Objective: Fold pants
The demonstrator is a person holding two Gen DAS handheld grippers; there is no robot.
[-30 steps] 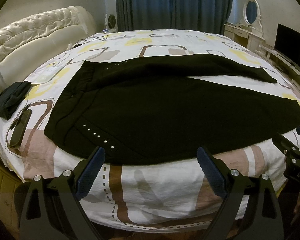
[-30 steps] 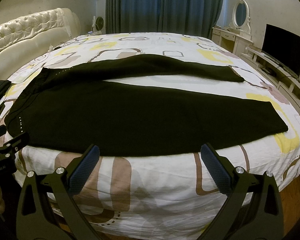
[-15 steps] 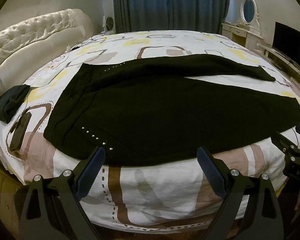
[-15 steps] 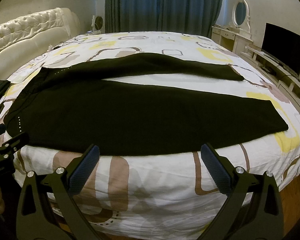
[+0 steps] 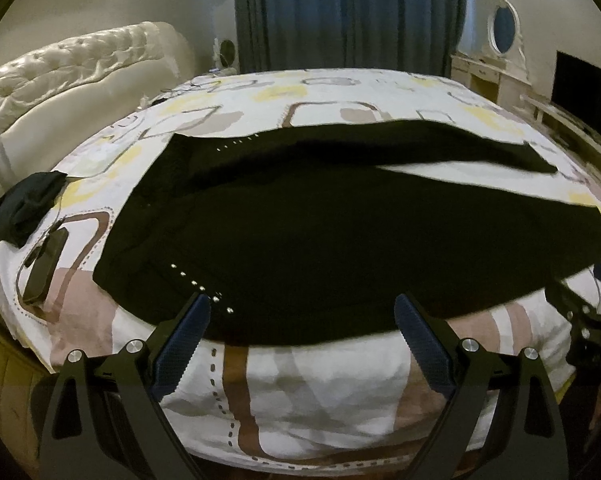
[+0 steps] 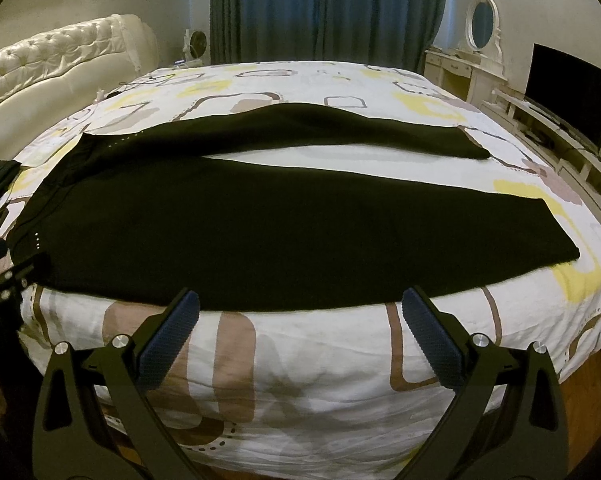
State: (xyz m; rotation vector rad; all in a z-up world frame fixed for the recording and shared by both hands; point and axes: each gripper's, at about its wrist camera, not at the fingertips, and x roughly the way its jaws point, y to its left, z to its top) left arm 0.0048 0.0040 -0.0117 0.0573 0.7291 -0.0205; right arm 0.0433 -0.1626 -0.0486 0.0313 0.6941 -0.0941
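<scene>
Black pants [image 5: 320, 232] lie spread flat across the patterned bed, waist at the left, two legs running right with a strip of sheet between them. Small shiny studs dot the waist area [image 5: 200, 288]. My left gripper [image 5: 302, 308] is open just above the near hem edge by the waist, holding nothing. My right gripper [image 6: 300, 300] is open at the near edge of the front leg of the pants [image 6: 260, 232], with nothing in it. Each gripper shows at the edge of the other's view: the right gripper [image 5: 580, 316] and the left gripper [image 6: 4, 276].
The bed [image 6: 300, 380] has a white sheet with brown and yellow shapes. A dark folded cloth [image 5: 24, 208] and a dark phone-like slab [image 5: 46, 264] lie at the bed's left edge. A tufted headboard [image 5: 68, 68] stands at left; a dresser with mirror [image 6: 480, 56] and TV [image 6: 568, 96] at right.
Both grippers have edged slightly closer to the near edge of the pants. The pants have not moved, and both grippers remain open.
</scene>
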